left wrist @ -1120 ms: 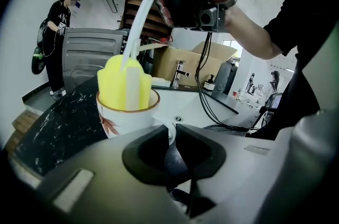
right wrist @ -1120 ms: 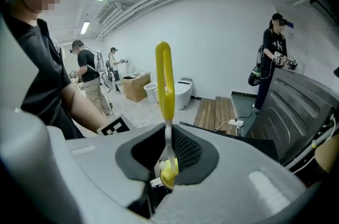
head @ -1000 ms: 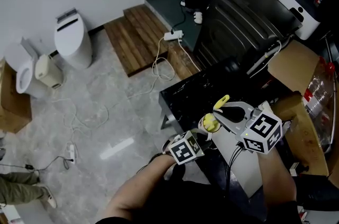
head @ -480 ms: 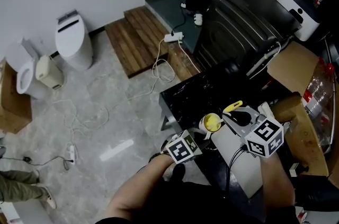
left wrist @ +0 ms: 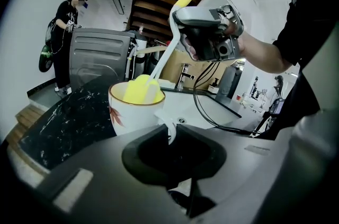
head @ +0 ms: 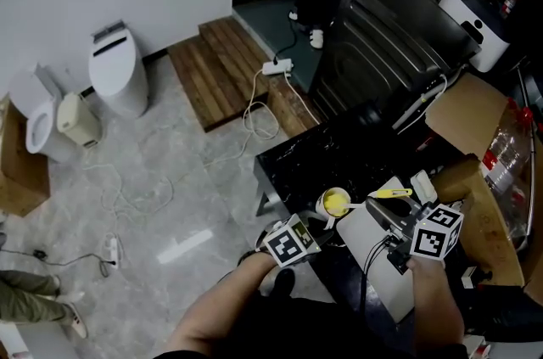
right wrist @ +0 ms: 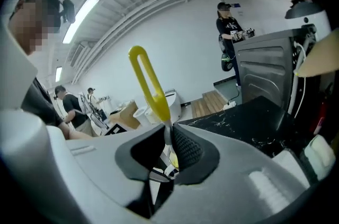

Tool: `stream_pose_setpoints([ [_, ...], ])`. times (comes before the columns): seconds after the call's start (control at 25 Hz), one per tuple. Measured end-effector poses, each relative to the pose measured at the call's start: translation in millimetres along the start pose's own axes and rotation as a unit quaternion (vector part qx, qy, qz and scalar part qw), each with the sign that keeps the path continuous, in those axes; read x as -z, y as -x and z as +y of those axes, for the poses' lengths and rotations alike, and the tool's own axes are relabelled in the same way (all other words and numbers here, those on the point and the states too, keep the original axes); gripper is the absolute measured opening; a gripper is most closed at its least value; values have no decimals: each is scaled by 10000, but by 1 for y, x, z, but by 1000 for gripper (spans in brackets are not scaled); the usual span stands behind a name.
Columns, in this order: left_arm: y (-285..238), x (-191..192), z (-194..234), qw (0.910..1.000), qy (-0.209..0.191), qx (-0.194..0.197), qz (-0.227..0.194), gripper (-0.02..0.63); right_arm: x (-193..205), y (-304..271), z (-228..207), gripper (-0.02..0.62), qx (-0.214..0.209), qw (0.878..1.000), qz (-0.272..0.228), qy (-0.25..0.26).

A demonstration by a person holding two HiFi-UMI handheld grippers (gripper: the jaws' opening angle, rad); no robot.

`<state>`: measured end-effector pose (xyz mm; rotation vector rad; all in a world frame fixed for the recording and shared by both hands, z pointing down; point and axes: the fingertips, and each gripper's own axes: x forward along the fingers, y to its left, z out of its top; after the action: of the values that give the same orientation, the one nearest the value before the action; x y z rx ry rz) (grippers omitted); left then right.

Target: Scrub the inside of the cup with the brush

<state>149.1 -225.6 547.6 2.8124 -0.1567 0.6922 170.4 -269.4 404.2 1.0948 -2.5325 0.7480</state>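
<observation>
Cup [left wrist: 132, 114] handle sits pinched between the narrow jaws of my left gripper [left wrist: 169, 134], at the black worktop's [left wrist: 63, 125] edge. My right gripper [right wrist: 168, 138] is clamped on the brush [right wrist: 151, 85] stem. Since a second ago it has rolled and swung right, so the handle now lies flatter. The yellow head stays inside the cup, which I judge a scrubbing stroke. The left gripper hasn't shifted.

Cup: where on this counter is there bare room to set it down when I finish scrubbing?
The black counter is bare beyond the cup, from its left edge across to the dark ribbed appliance. To the right it is crowded: the right gripper with the brush over the white sink, then the cardboard box.
</observation>
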Motion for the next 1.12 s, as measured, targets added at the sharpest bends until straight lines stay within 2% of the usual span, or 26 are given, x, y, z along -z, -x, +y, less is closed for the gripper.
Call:
stream_pose_setpoints([
  [0.16, 1, 1, 2, 10000, 21, -14, -25, 64, 6, -12, -6, 49, 15, 9981, -383, -488],
  [0.28, 3, 1, 3, 10000, 23, -7, -49, 63, 6, -18, -13, 49, 208, 9967, -566, -535],
  [0.36, 4, 1, 3, 10000, 15, 2, -48, 63, 3, -20, -14, 41, 451, 9972, -558, -222],
  [0.44, 4, 1, 3, 10000, 6, 7, -48, 63, -2, -26, -3, 40, 521, 9971, -460, 299],
  [0.64, 5, 1, 3, 10000, 6, 28, -61, 63, -18, -55, 36, 41, 7, 9862, -181, 1645],
  [0.8, 5, 1, 2, 10000, -7, 40, -59, 63, -23, -74, 38, 38, -49, 9768, 39, 2139],
  [0.96, 4, 1, 3, 10000, -11, 11, -29, 63, -14, -89, 35, 38, 146, 9587, 437, 2807],
  [1.12, 7, 2, 5, 9999, 15, -78, -64, 63, -15, -80, 24, 48, 422, 9489, 673, 3053],
])
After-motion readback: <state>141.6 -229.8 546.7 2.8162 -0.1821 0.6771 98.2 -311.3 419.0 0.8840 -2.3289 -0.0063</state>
